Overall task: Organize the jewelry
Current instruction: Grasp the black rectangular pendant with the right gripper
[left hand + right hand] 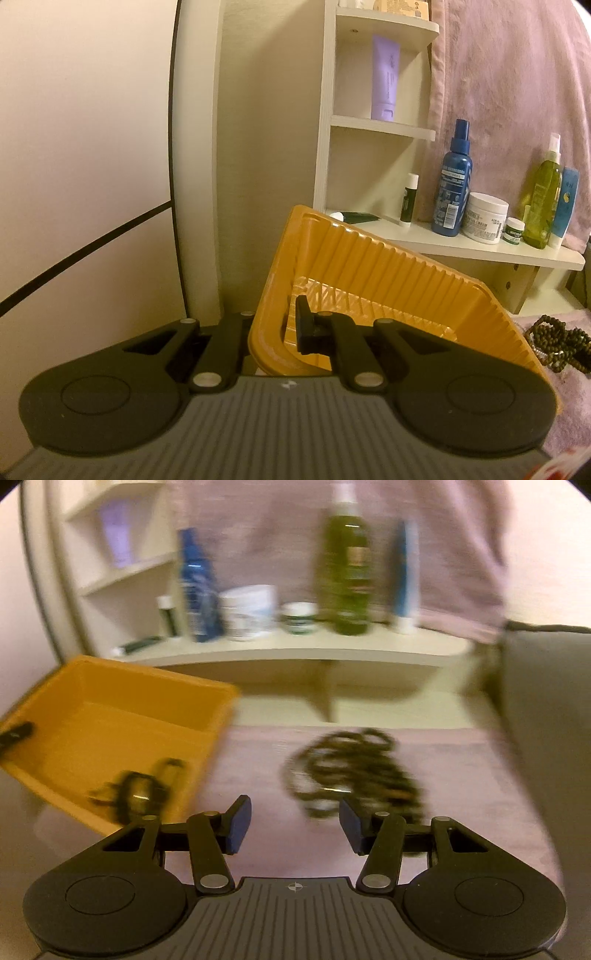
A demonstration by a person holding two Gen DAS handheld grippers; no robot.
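On the pink cloth (pixel 258 842), left gripper (pixel 284 332) pinching the tilted orange bin's (pixel 369 266) wall, right gripper (pixel 293 825) spread and empty, bead pile (pixel 354 771) just ahead, some beads (pixel 136 790) in the bin

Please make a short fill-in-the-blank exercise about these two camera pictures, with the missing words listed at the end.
1. The left gripper is shut on the rim of the ______ basket.
2. The right gripper has its jaws ______, with nothing between them.
3. The pile of beaded jewelry lies on the ______ cloth.

Missing words: orange; open; pink
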